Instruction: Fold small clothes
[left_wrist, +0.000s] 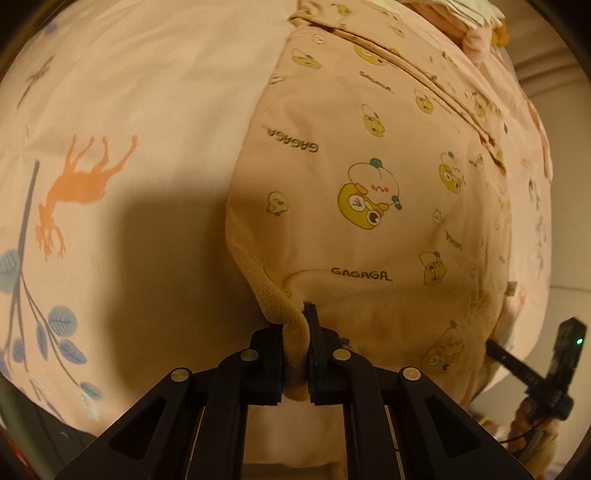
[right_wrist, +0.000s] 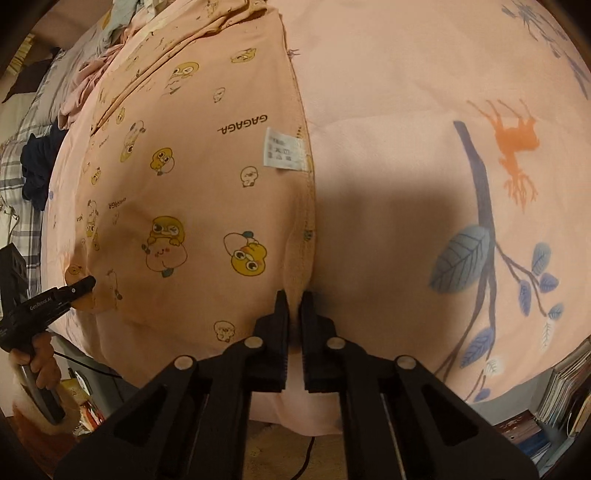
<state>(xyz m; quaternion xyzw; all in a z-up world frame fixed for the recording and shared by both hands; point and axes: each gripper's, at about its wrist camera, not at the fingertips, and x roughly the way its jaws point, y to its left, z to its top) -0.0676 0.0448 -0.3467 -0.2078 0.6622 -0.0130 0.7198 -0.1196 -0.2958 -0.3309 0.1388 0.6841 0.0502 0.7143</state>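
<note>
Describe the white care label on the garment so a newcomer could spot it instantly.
Start at the peach bedsheet printed with blue leaves, then find the peach GAGAGA cartoon-print garment spread on it. Along its straight right edge, beyond the right gripper, sits the white care label: the only plain white rectangle among the yellow cartoon characters.

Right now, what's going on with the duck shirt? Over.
Left gripper shut on shirt hem corner. Right gripper shut on the other corner by the label. Shirt flat on sheet. Clothes pile behind, not blocking.
</note>
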